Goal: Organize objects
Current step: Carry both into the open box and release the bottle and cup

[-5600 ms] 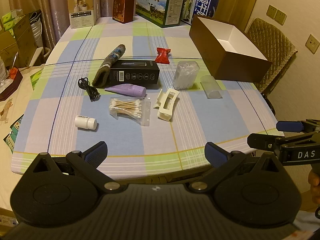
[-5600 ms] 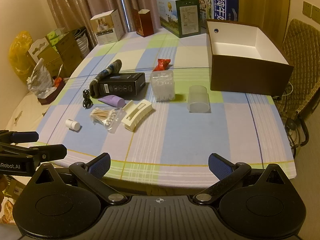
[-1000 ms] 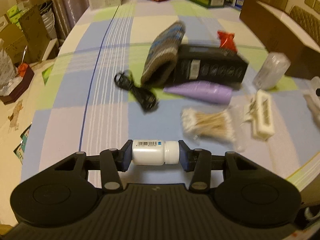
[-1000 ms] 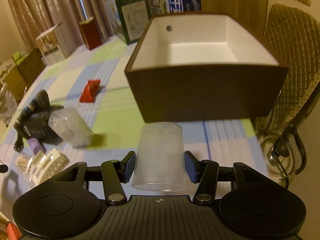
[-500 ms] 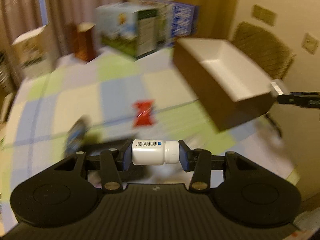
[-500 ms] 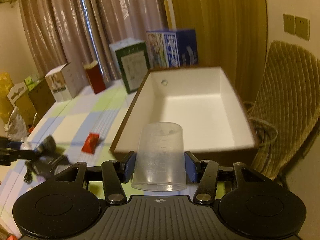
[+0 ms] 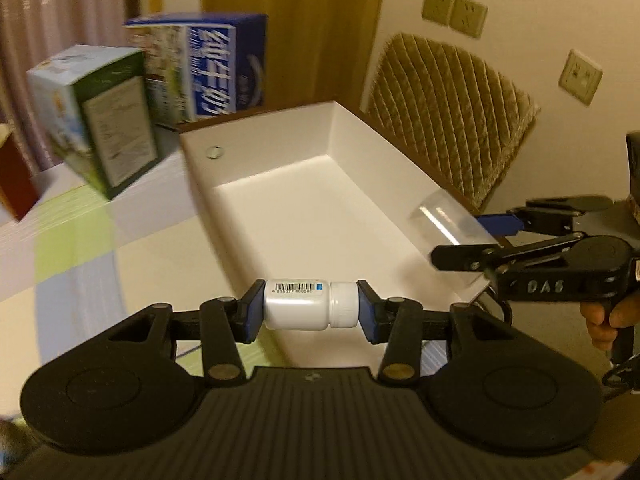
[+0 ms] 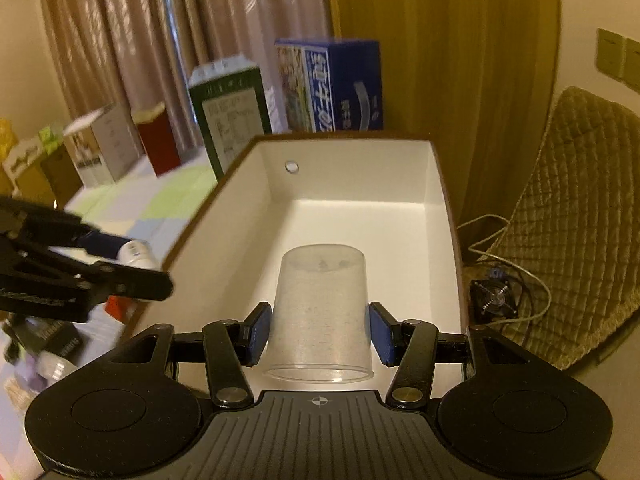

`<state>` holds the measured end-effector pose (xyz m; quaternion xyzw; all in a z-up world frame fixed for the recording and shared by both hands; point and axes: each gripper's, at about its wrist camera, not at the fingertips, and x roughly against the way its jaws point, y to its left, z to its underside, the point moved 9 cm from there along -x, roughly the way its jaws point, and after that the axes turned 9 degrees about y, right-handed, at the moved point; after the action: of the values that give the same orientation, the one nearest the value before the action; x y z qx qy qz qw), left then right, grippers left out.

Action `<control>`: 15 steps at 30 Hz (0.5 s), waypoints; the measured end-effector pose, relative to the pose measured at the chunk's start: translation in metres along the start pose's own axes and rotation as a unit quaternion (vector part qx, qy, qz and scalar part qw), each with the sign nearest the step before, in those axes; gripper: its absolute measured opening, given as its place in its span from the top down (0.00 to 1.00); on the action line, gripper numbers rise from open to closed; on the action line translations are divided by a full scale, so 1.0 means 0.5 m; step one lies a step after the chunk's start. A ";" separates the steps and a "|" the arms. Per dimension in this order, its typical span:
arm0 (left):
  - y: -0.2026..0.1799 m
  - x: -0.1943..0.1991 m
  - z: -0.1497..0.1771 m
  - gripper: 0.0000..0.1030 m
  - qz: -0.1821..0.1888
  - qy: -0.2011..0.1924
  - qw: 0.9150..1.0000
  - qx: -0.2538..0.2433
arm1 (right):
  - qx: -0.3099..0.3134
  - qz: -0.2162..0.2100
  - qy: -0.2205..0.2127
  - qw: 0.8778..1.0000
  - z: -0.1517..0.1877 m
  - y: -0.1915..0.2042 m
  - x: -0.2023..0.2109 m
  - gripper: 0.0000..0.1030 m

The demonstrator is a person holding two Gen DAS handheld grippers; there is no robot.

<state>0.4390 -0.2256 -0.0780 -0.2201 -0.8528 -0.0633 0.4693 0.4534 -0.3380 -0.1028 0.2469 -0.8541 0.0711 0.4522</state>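
a white pill bottle (image 7: 310, 305) is clamped end to end in the left gripper (image 7: 310, 312) above the near corner of the brown box (image 7: 304, 216). a clear plastic cup (image 8: 320, 312), mouth toward the camera, is gripped by the right gripper (image 8: 320, 332) over the box. the box interior is seen empty; both drops are pending, and more items are left on the table (image 8: 132, 204).

Table (image 7: 76, 264) under a checked cloth of green, blue and cream squares. Open brown box (image 7: 304, 216), white inside, stands at 12 o'clock. Green carton (image 7: 100, 120) and blue carton (image 7: 216, 68) stand at 10 and 11 o'clock.
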 end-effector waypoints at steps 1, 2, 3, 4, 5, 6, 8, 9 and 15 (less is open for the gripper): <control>-0.009 -0.021 -0.011 0.60 0.001 0.009 1.000 -0.005 | 0.007 0.002 0.009 1.000 -0.002 -0.005 -0.013 0.52; -0.015 -0.038 -0.017 0.59 0.002 0.016 1.000 -0.012 | 0.015 0.000 0.018 1.000 -0.001 -0.008 -0.025 0.52; -0.021 -0.054 -0.024 0.59 0.002 0.024 1.000 -0.018 | 0.024 0.000 0.026 0.999 -0.001 -0.010 -0.036 0.52; -0.026 -0.072 -0.029 0.59 0.001 0.032 0.999 -0.026 | 0.033 0.002 0.037 0.999 0.000 -0.014 -0.049 0.52; -0.027 -0.087 -0.032 0.59 0.000 0.040 0.999 -0.031 | 0.042 0.005 0.048 0.998 0.002 -0.018 -0.061 0.52; -0.029 -0.101 -0.034 0.59 -0.002 0.048 0.998 -0.036 | 0.051 0.007 0.058 0.997 0.005 -0.021 -0.072 0.52; -0.033 -0.128 -0.036 0.59 -0.003 0.064 0.997 -0.045 | 0.071 0.008 0.075 0.995 0.009 -0.026 -0.091 0.52; -0.034 -0.141 -0.037 0.59 -0.005 0.071 0.996 -0.049 | 0.080 0.009 0.082 0.993 0.011 -0.029 -0.098 0.52; -0.035 -0.196 -0.032 0.59 -0.014 0.101 0.992 -0.074 | 0.116 0.011 0.102 0.988 0.013 -0.031 -0.125 0.52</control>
<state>0.4889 -0.2771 -0.1487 -0.2348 -0.7972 -0.1551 0.5341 0.4854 -0.3314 -0.1585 0.2800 -0.7922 0.1995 0.5042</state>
